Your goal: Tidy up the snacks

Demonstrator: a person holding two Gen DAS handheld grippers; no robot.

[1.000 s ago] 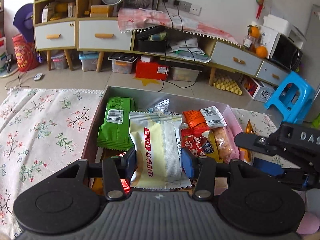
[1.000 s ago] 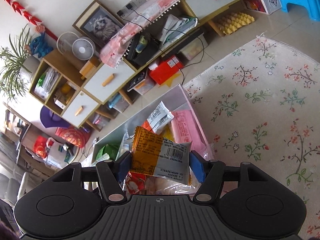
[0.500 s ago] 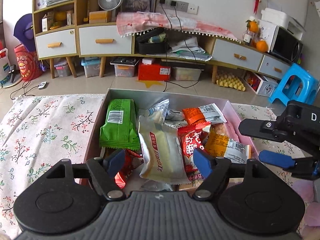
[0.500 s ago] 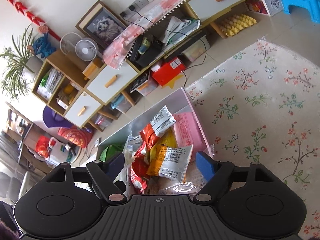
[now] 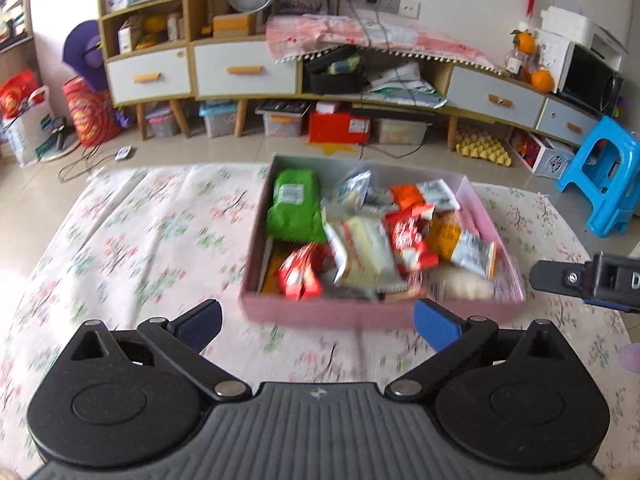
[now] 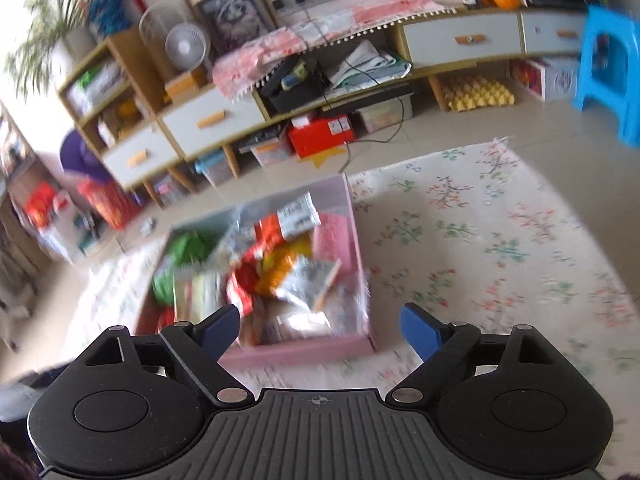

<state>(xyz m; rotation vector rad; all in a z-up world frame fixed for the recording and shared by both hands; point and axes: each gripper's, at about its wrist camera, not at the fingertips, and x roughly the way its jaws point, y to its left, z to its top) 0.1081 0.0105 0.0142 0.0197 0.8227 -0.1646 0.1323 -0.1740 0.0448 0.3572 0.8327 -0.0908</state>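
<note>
A pink box (image 5: 360, 314) (image 6: 304, 350) on the floral cloth holds several snack packs. Among them lie a green bag (image 5: 295, 208) at its left, a cream pack (image 5: 362, 252) in the middle, a red pack (image 5: 408, 238) and an orange-and-silver pack (image 5: 466, 242) (image 6: 308, 282) at the right. My left gripper (image 5: 318, 322) hangs back from the box's near wall, its jaws opening wide with nothing between them. My right gripper (image 6: 320, 328) is also back from the box, jaws opening and empty. Its finger shows at the right edge of the left wrist view (image 5: 580, 280).
The floral cloth (image 5: 140, 248) (image 6: 480, 240) spreads left and right of the box. Beyond it are a tiled floor, a low cabinet with drawers (image 5: 240, 68), a red box (image 5: 340, 126) and a blue stool (image 5: 608, 176) (image 6: 608, 68).
Both grippers let go of their packs, the cream one and the orange-and-silver one, which now lie in the box. Both opened wide and drew back and up from the box.
</note>
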